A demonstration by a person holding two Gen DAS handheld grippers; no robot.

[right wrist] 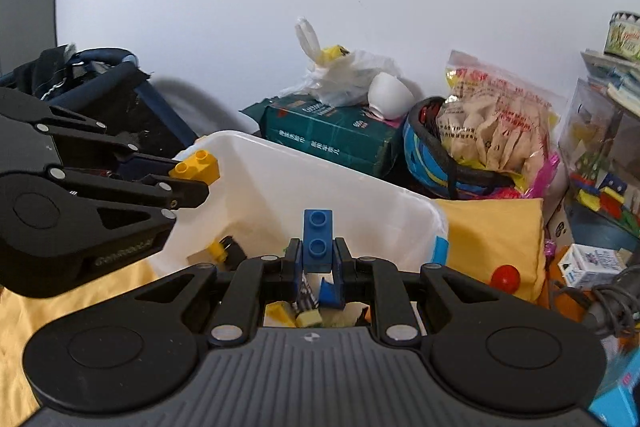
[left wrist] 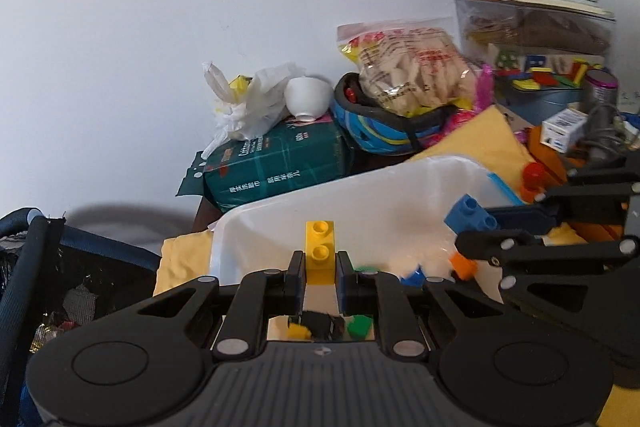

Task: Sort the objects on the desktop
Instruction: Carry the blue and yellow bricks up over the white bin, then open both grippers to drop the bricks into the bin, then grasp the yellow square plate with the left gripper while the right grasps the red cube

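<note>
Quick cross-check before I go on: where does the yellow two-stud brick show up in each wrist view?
Left wrist view: the yellow brick sits low centre, clamped in the left gripper, in front of the white bin.
Right wrist view: the same brick is at mid left, at the tip of the left gripper coming in from the left edge.
Shared landmark: the white bin.

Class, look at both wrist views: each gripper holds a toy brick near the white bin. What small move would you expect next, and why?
Probably carry both a little further forward over the white bin and then let go. The left gripper is shut on the yellow brick and the right gripper on the blue brick; both bricks sit above the bin, where other bricks already lie.
</note>
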